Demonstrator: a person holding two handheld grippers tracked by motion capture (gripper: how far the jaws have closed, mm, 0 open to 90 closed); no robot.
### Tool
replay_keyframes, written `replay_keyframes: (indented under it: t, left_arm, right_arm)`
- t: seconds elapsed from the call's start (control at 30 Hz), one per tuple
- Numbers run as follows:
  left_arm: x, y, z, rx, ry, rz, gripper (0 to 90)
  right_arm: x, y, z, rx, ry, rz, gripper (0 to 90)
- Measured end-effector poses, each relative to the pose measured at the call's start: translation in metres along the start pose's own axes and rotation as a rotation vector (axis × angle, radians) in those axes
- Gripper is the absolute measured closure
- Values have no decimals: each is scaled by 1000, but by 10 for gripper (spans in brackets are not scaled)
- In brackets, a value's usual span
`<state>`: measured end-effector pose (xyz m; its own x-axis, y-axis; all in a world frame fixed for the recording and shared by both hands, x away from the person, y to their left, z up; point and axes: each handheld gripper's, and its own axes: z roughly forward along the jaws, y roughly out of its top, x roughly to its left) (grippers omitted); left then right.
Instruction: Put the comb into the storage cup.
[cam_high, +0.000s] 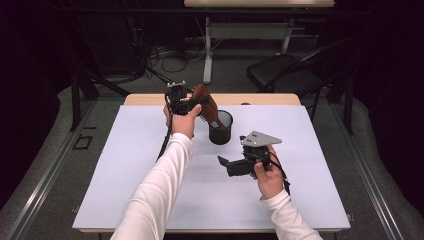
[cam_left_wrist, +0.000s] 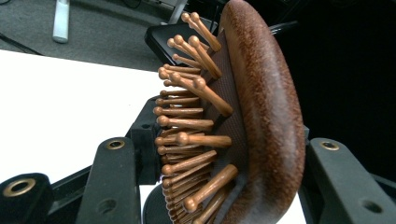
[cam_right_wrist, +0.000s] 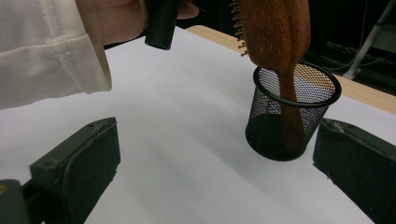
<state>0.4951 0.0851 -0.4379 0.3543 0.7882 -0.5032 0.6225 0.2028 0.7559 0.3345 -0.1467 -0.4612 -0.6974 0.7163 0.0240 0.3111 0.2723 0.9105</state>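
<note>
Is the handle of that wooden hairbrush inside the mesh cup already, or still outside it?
Inside. The hairbrush handle passes down through the rim of the mesh cup and shows through the mesh, while the left tongs grip its head.

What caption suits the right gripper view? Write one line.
Wooden hairbrush held handle-down in black mesh cup, seen between the open right gripper.
</note>
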Motion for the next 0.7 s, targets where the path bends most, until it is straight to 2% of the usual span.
replay_keyframes:
  t: [0.7]
  left_arm:
    - [5,-2,1,-1,0,-22,489]
  right_arm:
    - [1,0,1,4,1,-3,7]
